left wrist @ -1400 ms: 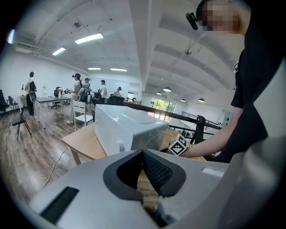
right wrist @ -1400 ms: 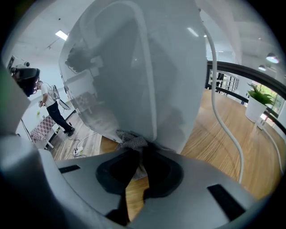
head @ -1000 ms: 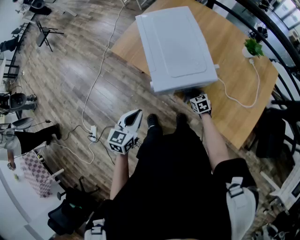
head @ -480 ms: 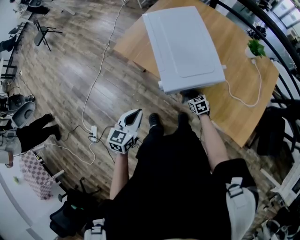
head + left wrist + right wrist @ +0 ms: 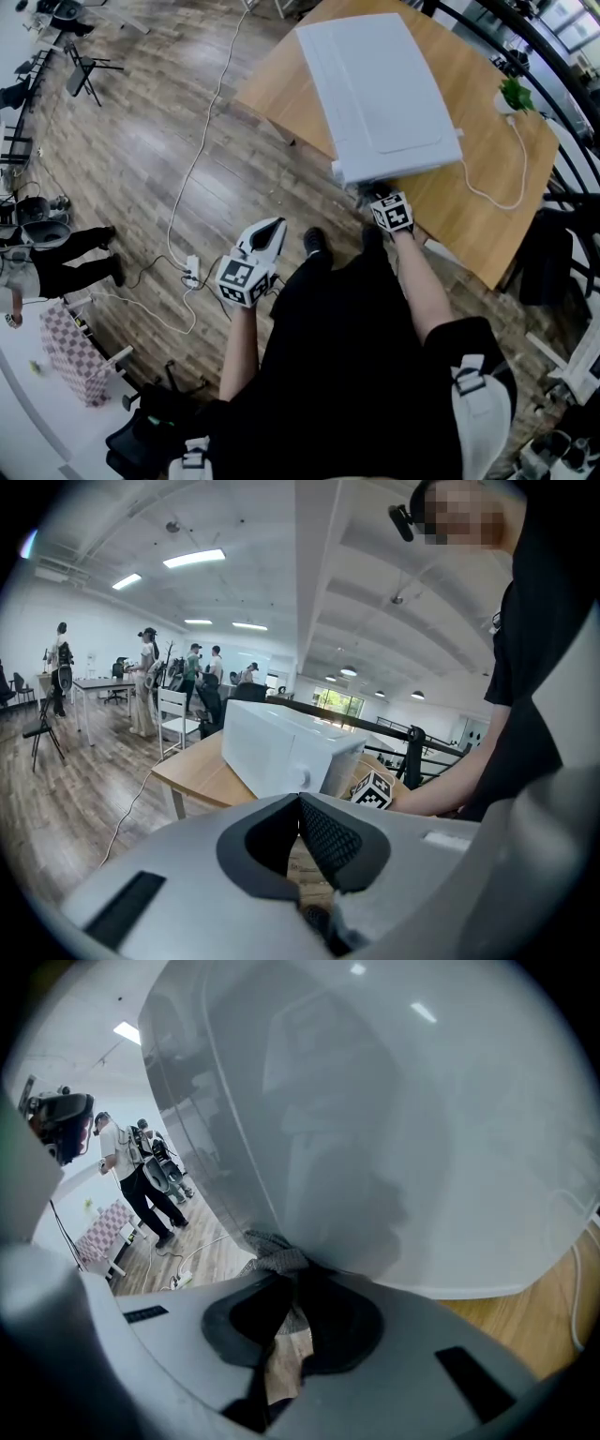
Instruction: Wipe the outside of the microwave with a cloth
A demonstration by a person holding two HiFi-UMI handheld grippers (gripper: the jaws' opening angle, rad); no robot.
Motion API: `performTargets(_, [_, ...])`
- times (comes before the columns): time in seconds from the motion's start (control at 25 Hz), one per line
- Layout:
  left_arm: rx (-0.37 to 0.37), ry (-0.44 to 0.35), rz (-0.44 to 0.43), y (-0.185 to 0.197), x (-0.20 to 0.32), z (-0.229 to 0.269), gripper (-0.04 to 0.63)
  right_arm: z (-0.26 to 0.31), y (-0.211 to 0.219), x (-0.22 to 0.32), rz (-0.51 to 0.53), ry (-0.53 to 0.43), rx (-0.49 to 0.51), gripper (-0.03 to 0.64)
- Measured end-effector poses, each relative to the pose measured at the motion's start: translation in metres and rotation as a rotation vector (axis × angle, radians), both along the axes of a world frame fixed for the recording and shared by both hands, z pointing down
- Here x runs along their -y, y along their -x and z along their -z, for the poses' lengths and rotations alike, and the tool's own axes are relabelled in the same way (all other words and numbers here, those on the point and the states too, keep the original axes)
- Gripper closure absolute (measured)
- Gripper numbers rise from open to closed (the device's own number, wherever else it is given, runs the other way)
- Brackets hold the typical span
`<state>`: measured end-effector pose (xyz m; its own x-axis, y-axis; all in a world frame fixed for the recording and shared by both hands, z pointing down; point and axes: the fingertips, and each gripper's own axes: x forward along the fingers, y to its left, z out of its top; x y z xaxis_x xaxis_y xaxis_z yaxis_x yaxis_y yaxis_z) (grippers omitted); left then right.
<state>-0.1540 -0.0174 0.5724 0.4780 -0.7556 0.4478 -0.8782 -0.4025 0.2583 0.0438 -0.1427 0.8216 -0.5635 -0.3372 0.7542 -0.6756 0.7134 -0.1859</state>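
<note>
The microwave (image 5: 384, 89) has a smooth white casing, glossy enough to show reflections; the worktop (image 5: 487, 178) is pale matt wood. The cloth (image 5: 278, 1258) looks grey and coarsely knitted, the left claw (image 5: 299, 803) matt grey plastic with dimpled black pads (image 5: 330, 841).

The microwave (image 5: 384, 89) is seen as a plain white box with a shallow panel pressed into its top. It is stood upright on the wooden bench (image 5: 469, 216), set askew to the bench's edges, with one end brought right up to the near edge and the other pointed toward the far edge. Its glossy pale side (image 5: 394, 1129) is shown close up in the right gripper view. The cloth (image 5: 277, 1252) is a small grey knitted piece, bunched and crumpled. It is pinched between the fingers (image 5: 337, 1321) of the right gripper (image 5: 292, 1283) and pressed against the microwave at its lower corner.
</note>
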Motion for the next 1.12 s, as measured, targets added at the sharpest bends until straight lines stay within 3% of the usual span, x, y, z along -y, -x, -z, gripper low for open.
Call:
performTargets(0.64, [0.005,-0.033,-0.092,0.046,-0.011,-0.010,0.594,0.007,0.062,-0.023,-0.060,-0.056,0.032,0.580])
performTargets(1.12, [-0.007,-0.033,-0.181,0.061,-0.006,-0.026,0.594,0.022,0.047,-0.051,-0.163,-0.082,0.076,0.580])
